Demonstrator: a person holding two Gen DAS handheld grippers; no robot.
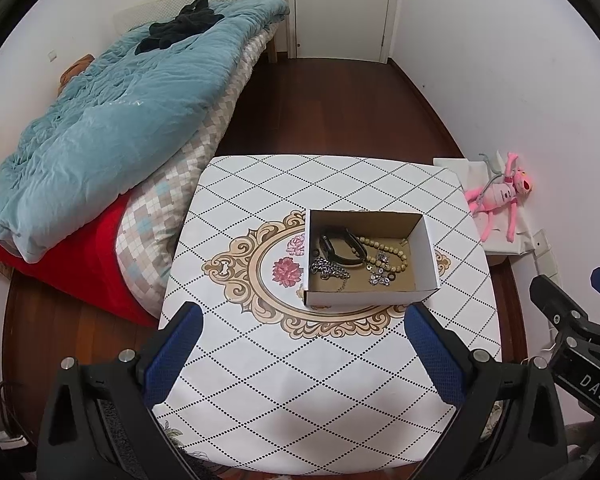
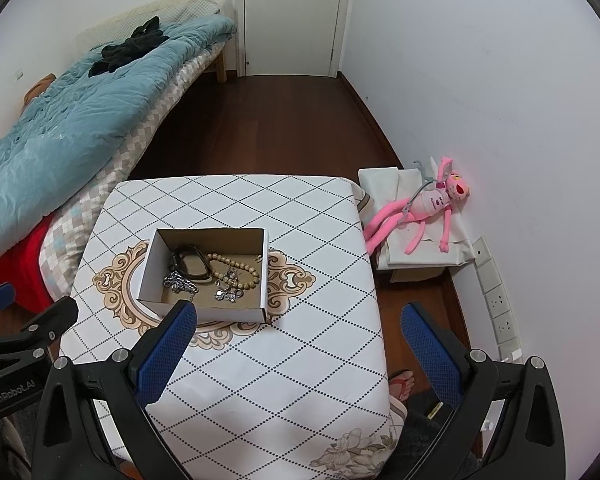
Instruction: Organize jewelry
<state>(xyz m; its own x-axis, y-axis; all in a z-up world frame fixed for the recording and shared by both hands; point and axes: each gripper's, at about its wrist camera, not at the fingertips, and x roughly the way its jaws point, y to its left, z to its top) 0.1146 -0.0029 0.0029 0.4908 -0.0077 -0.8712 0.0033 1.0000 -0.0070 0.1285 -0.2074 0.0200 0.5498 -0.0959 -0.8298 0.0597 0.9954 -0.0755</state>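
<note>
While both grippers, left gripper (image 1: 304,344) and right gripper (image 2: 300,344), hover with jaws wide apart and empty, approach the cardboard box (image 1: 370,300) mid-bench holding the tangled jewelry (image 1: 360,258) from above, one piece at a time.

The cardboard box (image 1: 370,296) is showing matt white outer walls and a raw brown inside. In it, a metal chain (image 1: 329,269) is glinting silver, a beaded bracelet (image 1: 384,254) is looking like pale matt wood, and a black band (image 1: 338,247) is shining faintly like smooth plastic. The table (image 1: 300,380) is wearing a smooth printed cloth. Each gripper, left gripper (image 1: 306,356) and right gripper (image 2: 300,356), is showing matt black plastic with rough blue textured pads (image 2: 168,352). The floor (image 2: 260,120) is gleaming as polished dark wood; the quilt (image 1: 112,120) is lying crumpled, soft cloth.
</note>
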